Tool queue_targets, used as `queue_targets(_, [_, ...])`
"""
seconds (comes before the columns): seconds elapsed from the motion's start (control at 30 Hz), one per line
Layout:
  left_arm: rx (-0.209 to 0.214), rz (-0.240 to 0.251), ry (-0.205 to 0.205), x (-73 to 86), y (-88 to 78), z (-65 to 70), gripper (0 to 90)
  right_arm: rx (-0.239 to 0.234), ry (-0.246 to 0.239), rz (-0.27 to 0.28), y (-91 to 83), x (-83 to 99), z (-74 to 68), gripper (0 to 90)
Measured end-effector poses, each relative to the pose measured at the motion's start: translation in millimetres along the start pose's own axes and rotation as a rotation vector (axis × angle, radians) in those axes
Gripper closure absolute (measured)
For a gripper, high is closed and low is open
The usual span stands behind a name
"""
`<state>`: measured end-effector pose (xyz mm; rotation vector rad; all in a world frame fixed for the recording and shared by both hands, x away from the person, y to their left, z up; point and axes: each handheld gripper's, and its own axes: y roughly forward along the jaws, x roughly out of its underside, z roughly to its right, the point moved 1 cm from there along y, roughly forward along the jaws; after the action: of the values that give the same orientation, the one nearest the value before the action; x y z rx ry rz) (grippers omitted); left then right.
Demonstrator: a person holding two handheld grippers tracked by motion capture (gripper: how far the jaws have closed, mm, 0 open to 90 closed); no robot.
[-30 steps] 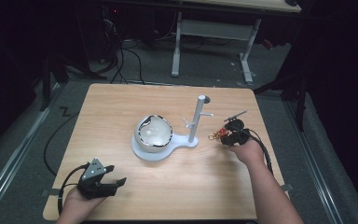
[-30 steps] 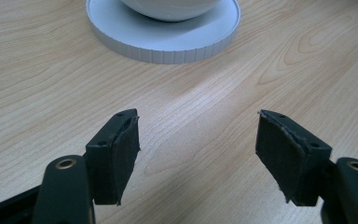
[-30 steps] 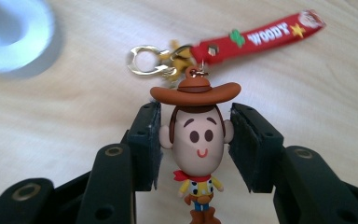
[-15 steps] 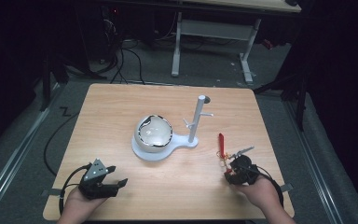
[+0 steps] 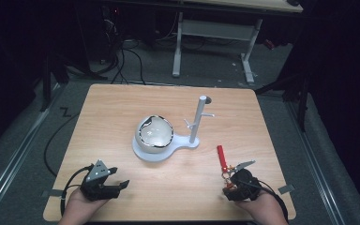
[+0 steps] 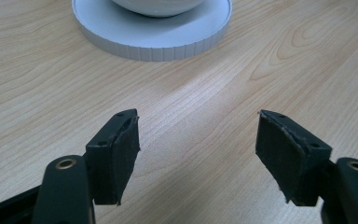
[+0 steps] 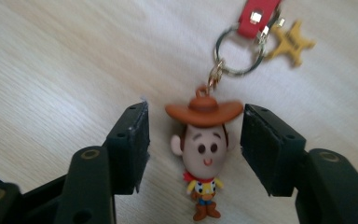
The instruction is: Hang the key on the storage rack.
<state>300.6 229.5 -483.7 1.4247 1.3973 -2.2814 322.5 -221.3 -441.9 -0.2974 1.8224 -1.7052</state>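
Right gripper view: right tool (image 7: 193, 149) gapes around cowboy keychain (image 7: 204, 149); left tool (image 6: 198, 154) gapes; writing seemingly none

Cowboy figure (image 7: 201, 154): brown hat; red strap (image 7: 258, 15); gold star (image 7: 290, 44); white stand (image 5: 165, 149).

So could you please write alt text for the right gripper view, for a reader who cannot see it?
A cowboy figure keychain lies on the wooden table between the open black jaws of the right tool, touching neither. Its ring links to a red strap and a gold star charm beyond.
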Motion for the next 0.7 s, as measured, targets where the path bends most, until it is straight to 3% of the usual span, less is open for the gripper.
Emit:
queue_targets(0.1, [0.002,0.001,0.001,-0.4,-0.1,-0.1,30.6,0.018,-0.004,0.003,-7.4,-14.5,1.7,41.0])
queue_targets(0.13, [0.003,0.001,0.003,-0.5,-0.1,0.3,30.6,0.032,0.033,-0.013,-8.6,-27.1,5.3,41.7])
queue_targets(0.17, [0.003,0.001,0.003,-0.5,-0.1,0.3,30.6,0.032,0.033,-0.013,-8.6,-27.1,5.3,41.7])
queue_targets(0.2, [0.004,-0.001,0.008,-0.6,-0.5,0.4,30.6,0.035,0.082,-0.035,-7.5,-40.1,10.1,43.6])
queue_targets(0.27, [0.004,-0.001,0.009,-0.6,-0.5,0.5,30.6,0.033,0.097,-0.042,-5.6,-46.4,12.8,44.5])
queue_targets(0.47, [0.006,-0.002,0.015,-0.2,-0.4,-0.1,30.6,0.023,0.191,-0.13,11.6,-79.9,30.1,52.9])
queue_targets(0.53, [0.007,-0.003,0.018,-0.1,-0.5,-0.1,30.6,0.038,0.197,-0.159,19.0,-87.3,34.3,54.6])
queue_targets(0.6, [0.007,-0.002,0.02,0.0,-0.6,-0.1,30.6,0.041,0.233,-0.187,27.7,-95.8,39.7,56.9])
queue_targets(0.7, [0.008,-0.001,0.022,-0.1,-0.9,-0.1,30.6,0.039,0.233,-0.215,35.5,-100.3,43.6,59.3])
